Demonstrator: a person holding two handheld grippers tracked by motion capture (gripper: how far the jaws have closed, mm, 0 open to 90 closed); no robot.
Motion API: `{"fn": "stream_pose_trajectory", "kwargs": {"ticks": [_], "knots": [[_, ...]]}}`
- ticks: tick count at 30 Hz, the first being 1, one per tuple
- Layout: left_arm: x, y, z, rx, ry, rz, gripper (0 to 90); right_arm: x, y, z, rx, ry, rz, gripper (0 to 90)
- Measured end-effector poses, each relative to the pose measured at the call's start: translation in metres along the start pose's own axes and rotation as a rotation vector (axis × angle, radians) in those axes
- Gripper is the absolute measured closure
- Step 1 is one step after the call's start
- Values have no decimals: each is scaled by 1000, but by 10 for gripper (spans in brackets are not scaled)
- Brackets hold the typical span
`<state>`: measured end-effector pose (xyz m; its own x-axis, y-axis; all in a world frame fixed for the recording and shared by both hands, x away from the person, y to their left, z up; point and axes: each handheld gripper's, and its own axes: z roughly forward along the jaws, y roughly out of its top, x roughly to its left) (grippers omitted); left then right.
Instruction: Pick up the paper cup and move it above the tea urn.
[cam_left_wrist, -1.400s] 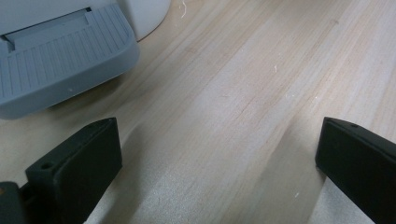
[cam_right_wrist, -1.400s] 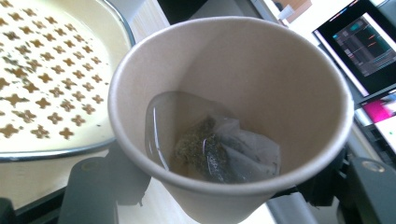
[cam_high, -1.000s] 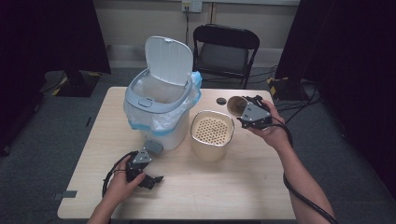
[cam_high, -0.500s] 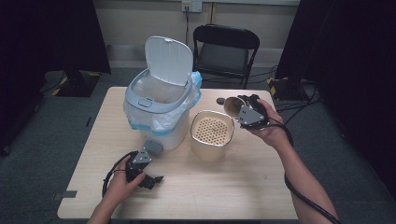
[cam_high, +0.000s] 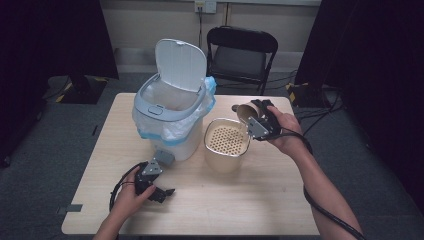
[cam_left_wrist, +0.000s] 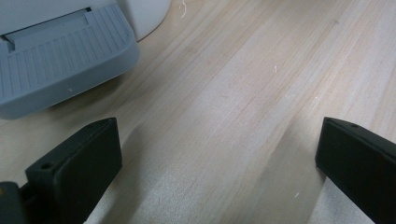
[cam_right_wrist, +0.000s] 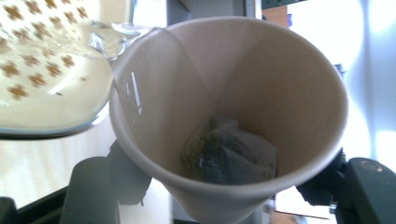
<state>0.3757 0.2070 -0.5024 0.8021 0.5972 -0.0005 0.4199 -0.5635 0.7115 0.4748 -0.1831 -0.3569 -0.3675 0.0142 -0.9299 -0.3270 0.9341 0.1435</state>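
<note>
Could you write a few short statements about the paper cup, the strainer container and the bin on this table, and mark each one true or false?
1. The right gripper holds a paper cup. True.
2. The cup is empty. False: a used tea bag lies at its bottom.
3. The cup is tilted toward the beige container with a perforated insert. True.
4. The lid of the white bin is closed. False: the lid stands open.
5. The left gripper grips the bin's pedal. False: its jaws are open over bare table, the grey pedal off to one side.
</note>
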Motion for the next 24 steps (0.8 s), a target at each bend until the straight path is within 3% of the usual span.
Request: {"fn": "stream_pose_trajectory", "kwargs": {"ticks": [1, 2, 3, 4, 6, 7, 8, 9, 12, 13, 19, 22, 24], "knots": [[0, 0, 0, 0, 0, 0, 0, 0, 4, 0, 24, -29, -85, 329], [0, 0, 0, 0, 0, 0, 0, 0, 4, 0, 24, -29, -85, 329], [0, 0, 0, 0, 0, 0, 0, 1, 8, 0, 42, -54, -141, 330], [0, 0, 0, 0, 0, 0, 0, 1, 8, 0, 42, -54, -141, 330], [0, 0, 0, 0, 0, 0, 0, 2, 12, -1, 70, -110, -240, 329], [0, 0, 0, 0, 0, 0, 0, 3, 14, -2, 87, -126, -270, 329], [0, 0, 0, 0, 0, 0, 0, 3, 14, -2, 87, -126, -270, 329], [0, 0, 0, 1, 0, 0, 0, 4, 17, -2, 101, -157, -330, 329], [0, 0, 0, 0, 0, 0, 0, 5, 20, -2, 106, -170, -357, 329], [0, 0, 0, 0, 0, 1, 0, 5, 23, -3, 107, -181, -392, 329], [0, 0, 0, -4, 0, -6, 0, 5, 25, -3, 118, -212, -440, 329], [0, 0, 0, -4, -1, -6, 0, 2, 25, -4, 109, -212, -421, 328], [0, 0, 0, -4, 0, -6, 0, 0, 24, -6, 101, -196, -363, 326]]}}
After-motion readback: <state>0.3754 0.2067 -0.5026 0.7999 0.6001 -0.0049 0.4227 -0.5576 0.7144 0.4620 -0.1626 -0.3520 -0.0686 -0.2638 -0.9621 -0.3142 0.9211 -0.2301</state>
